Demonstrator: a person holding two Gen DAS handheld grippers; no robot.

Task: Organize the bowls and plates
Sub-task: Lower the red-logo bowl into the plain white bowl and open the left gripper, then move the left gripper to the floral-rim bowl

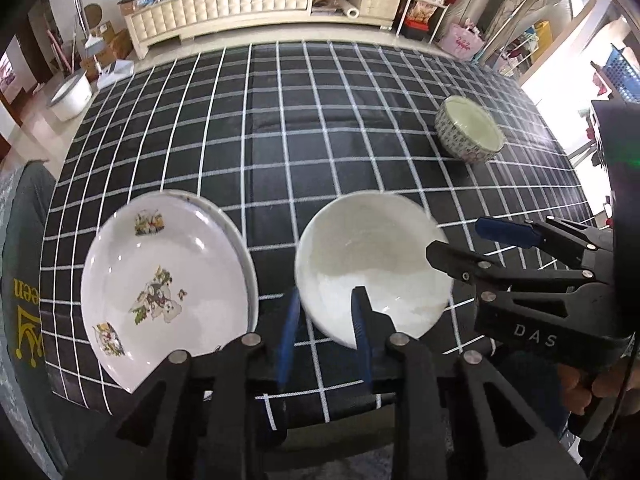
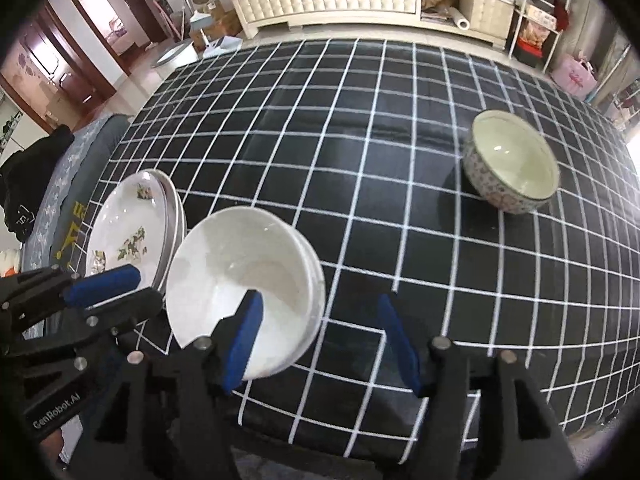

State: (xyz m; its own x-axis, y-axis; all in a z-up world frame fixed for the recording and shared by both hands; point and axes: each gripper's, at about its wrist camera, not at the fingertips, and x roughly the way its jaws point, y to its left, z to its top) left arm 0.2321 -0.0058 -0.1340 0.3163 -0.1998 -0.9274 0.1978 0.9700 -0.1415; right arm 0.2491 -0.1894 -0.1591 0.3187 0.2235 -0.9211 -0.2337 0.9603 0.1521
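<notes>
The plates look sorted already: a floral plate [image 1: 160,276] lies on top of at least one other plate [image 1: 244,248] at the near left of the table, the two nested as a stack. Just beside them, near the front edge, stand the white bowls [image 2: 244,284] — the right wrist view shows a second rim under the upper one, so this seems to be a stack of two. What is left, as far as I can judge, is the patterned bowl [image 2: 512,168], which sits alone and upright well apart at the far right of the table; it probably belongs on the bowl stack.

The left gripper [image 1: 326,332] has its blue pads on either side of the near rim of the white bowls, one outside and one inside, but whether it truly pinches the rim I cannot tell. The right gripper [image 2: 324,344] is spread wide and holds nothing, with one finger over the bowl's inside and the other over bare cloth.

The table is covered by a black tablecloth [image 1: 340,128] with a white grid. Beyond it — a cream tufted cabinet [image 1: 260,4] crowded with boxes on top, white wire shelving [image 2: 536,12] at the right, a pink bag [image 1: 464,42] on the floor, and a round white tub [image 1: 72,96] at the left. A dark wooden doorway [image 2: 80,52] opens at the far left in the right wrist view
</notes>
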